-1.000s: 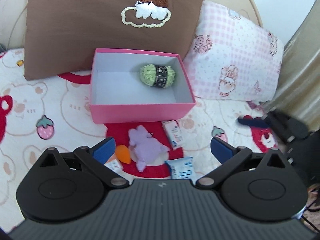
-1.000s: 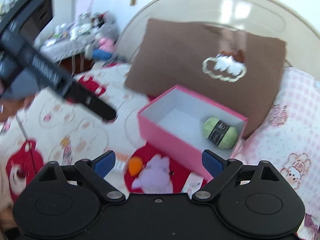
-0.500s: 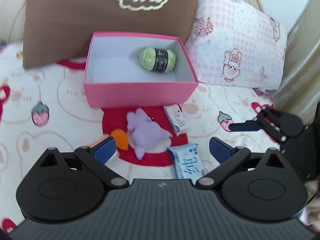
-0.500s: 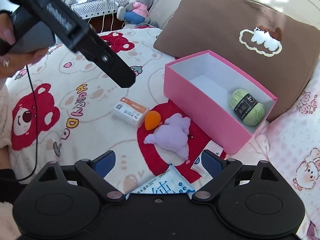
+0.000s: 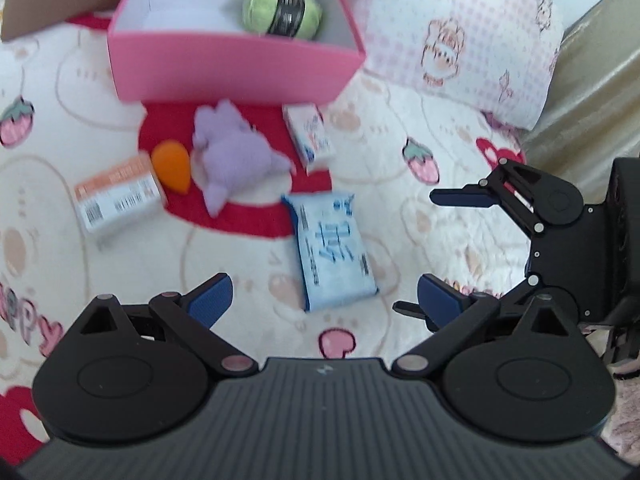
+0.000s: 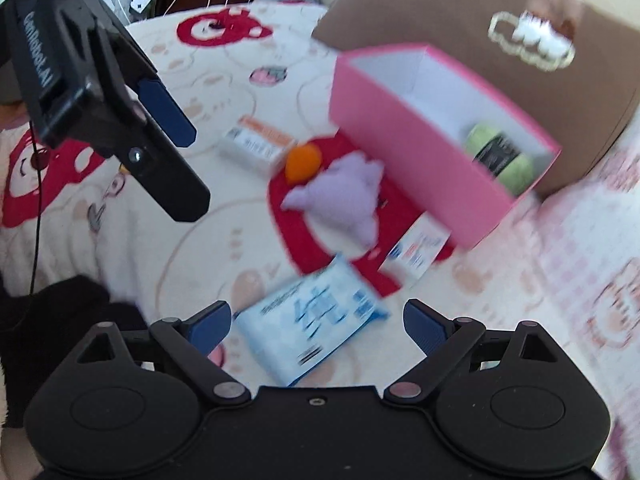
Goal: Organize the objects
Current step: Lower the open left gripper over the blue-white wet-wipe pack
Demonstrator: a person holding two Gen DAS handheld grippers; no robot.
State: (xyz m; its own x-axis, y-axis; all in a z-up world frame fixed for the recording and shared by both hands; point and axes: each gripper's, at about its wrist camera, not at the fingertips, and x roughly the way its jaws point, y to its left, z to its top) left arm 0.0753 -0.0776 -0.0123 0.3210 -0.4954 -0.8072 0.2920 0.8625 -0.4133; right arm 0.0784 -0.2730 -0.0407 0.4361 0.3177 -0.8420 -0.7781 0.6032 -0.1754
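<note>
A pink box (image 5: 236,60) stands on the bedspread with a green yarn ball (image 5: 282,14) inside. In front of it lie a purple plush (image 5: 232,156), an orange sponge (image 5: 172,164), an orange-and-white carton (image 5: 116,196), a small white-and-blue carton (image 5: 312,136) and a blue tissue pack (image 5: 334,252). My left gripper (image 5: 324,300) hangs open just short of the pack, nothing in it. My right gripper (image 6: 318,324) is open low over the tissue pack (image 6: 308,320), which shows between its fingers untouched. The right gripper (image 5: 416,252) comes in from the pack's right.
A brown cushion (image 6: 520,40) leans behind the pink box (image 6: 420,140), and a pink checked pillow (image 5: 460,40) lies to its right. The left gripper (image 6: 194,172) hangs at the upper left of the right wrist view. A dark sleeve (image 6: 60,320) shows at that view's lower left.
Both grippers have come down toward the bedspread and tilted more steeply. The tissue pack now sits close between the right gripper's fingers, and the right gripper has neared the pack in the left view.
</note>
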